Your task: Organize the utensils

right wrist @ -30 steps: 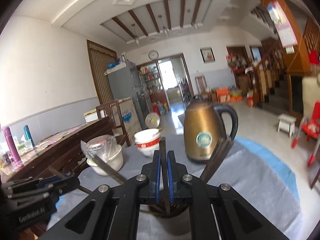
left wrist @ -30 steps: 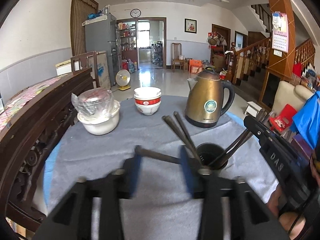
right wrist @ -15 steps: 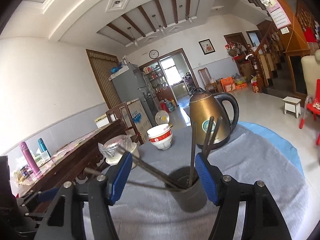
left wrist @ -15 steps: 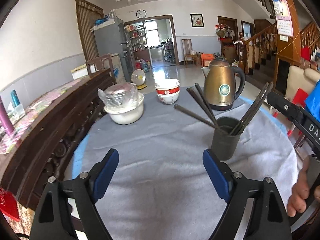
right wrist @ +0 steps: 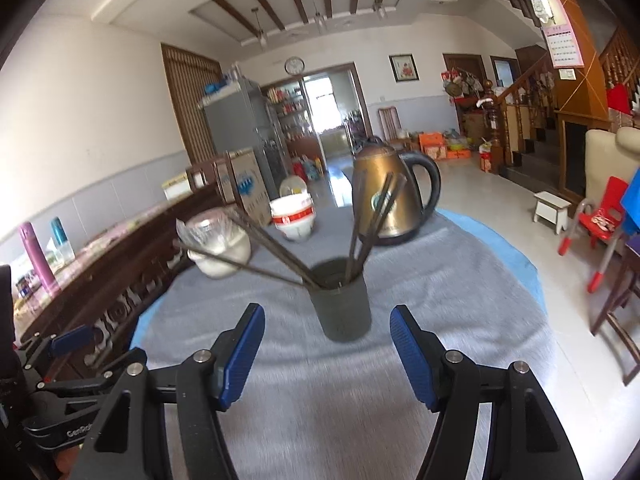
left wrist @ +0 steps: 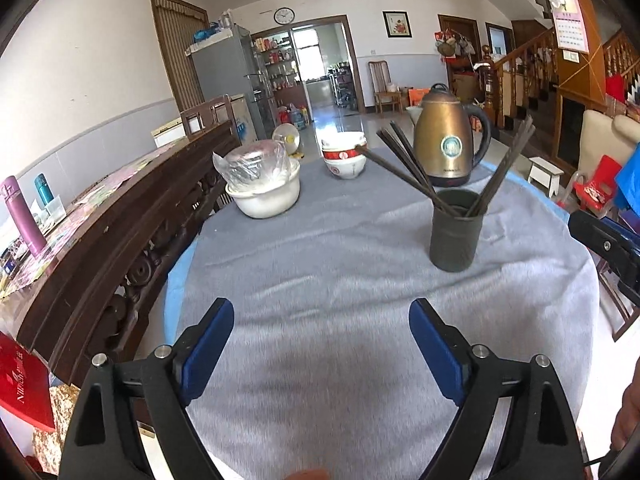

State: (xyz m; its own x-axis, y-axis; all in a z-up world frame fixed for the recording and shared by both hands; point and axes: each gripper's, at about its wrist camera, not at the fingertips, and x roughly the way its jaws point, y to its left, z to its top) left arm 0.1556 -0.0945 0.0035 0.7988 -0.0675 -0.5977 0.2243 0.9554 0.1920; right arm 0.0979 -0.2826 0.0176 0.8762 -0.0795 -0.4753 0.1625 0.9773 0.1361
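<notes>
Right wrist view: we see the dark utensil cup (right wrist: 343, 304) upright on the grey cloth (right wrist: 420, 280) covering the round bench, w/ dark chopsticks (right wrist: 372, 216) standing in it, some leaning left, others nearly upright to the right. Our right hand-held gripper (right wrist: 327, 356) is just short of the cup w/ blue pads (right wrist: 408, 354) spread apart & nothing between them but cloth; its jaws have just been opening. Left wrist view shows the same cup (left wrist: 456, 234) ahead & to the right, chopsticks (left wrist: 408, 162) fanning out both ways. Our left hand-held gripper (left wrist: 321, 346) sits over bare cloth (left wrist: 320, 280) well back from the cup, pads (left wrist: 208, 346) wide apart, nothing gripped; these jaws have just been opening too. Behind the cup stands a bronze kettle (left wrist: 446, 136) w/ black handle. Left of it, stacked red & white bowls (left wrist: 344, 156), then a white bowl (left wrist: 266, 196) w/ a clear plastic bag on top. A blue edge (right wrist: 500, 236) shows under the cloth on the bench's far side. Dark carved wooden furniture (left wrist: 120, 236) runs along the left of the bench, w/ a purple bottle (left wrist: 22, 216) & a teal one beside it. Part of the right hand-held gripper's body (left wrist: 608, 248) shows at the right edge of the left wrist view.
</notes>
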